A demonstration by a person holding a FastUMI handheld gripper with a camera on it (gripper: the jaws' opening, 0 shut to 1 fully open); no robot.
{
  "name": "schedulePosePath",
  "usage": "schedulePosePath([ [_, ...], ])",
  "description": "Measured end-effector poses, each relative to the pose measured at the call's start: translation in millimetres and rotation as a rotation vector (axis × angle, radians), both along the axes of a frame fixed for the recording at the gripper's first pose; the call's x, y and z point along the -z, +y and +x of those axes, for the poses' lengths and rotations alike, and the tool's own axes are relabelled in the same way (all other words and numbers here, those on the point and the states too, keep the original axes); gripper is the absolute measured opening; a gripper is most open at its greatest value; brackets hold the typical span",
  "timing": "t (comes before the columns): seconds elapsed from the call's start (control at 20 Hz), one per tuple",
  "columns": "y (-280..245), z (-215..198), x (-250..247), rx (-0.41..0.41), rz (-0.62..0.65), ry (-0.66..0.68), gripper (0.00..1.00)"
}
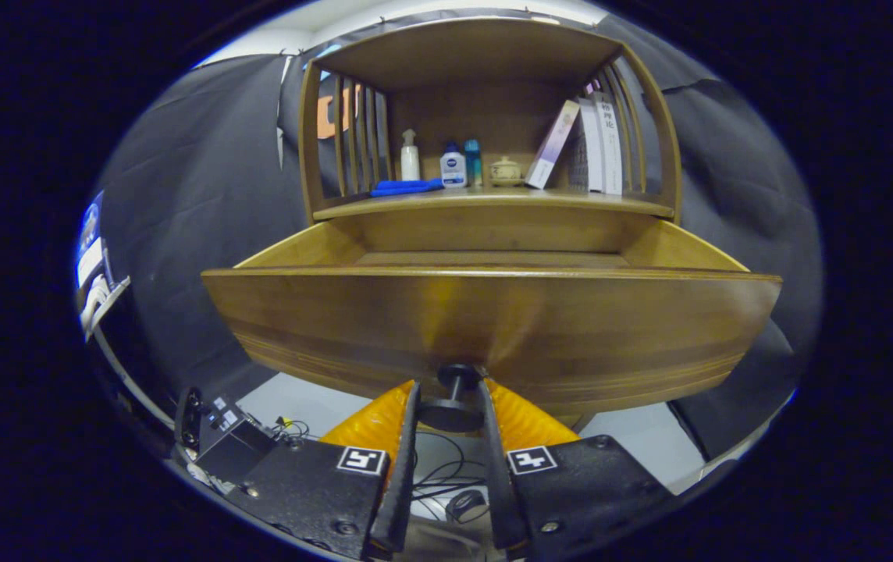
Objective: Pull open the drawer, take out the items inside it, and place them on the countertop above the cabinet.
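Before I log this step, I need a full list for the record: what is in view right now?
drawer: one, brown wood, pulled open below the countertop; its inside is mostly hidden behind the front panel
drawer knob: one, dark, on the drawer front, between the tongs' fingers
countertop: one, brown wood, above the drawer
cloth: one, blue, on the countertop at left
bottles: three, one white, one white with a blue label, one teal, beside the cloth
small pot: one, cream, right of the bottles
books: several, pale, leaning at right
cables: dark, on the floor below
tongs: one pair, fingers closed on the drawer knob
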State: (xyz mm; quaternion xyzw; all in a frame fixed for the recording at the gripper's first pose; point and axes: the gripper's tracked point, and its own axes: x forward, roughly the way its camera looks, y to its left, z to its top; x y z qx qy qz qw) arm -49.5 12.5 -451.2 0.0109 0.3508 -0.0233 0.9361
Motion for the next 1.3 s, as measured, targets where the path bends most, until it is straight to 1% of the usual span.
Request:
schedulePosePath([
  [0.05, 2, -3, -6, -0.006, 0.005, 0.007, 0.49],
  [0.15, 7, -9, -24, -0.044, 0.02, 0.015, 0.51],
  [0.25, 12, -8, -49, -0.085, 0.04, 0.013, 0.59],
  [0.35, 14, 0, -76, -0.107, 0.06, 0.001, 0.6],
  [0.45, 12, 11, -95, -0.133, 0.052, 0.018, 0.66],
  [0.65, 10, 43, -117, -0.163, 0.064, 0.053, 0.66],
  [0.75, 6, 61, -114, -0.175, 0.046, 0.111, 0.66],
  [0.9, 0, 84, -97, -0.153, 0.054, 0.232, 0.66],
  [1.0, 1, 91, -85, -0.156, 0.066, 0.307, 0.66],
  [1.15, 1, 101, -59, -0.138, 0.084, 0.426, 0.66],
  [1.3, -3, 110, -38, -0.122, 0.076, 0.498, 0.66],
])
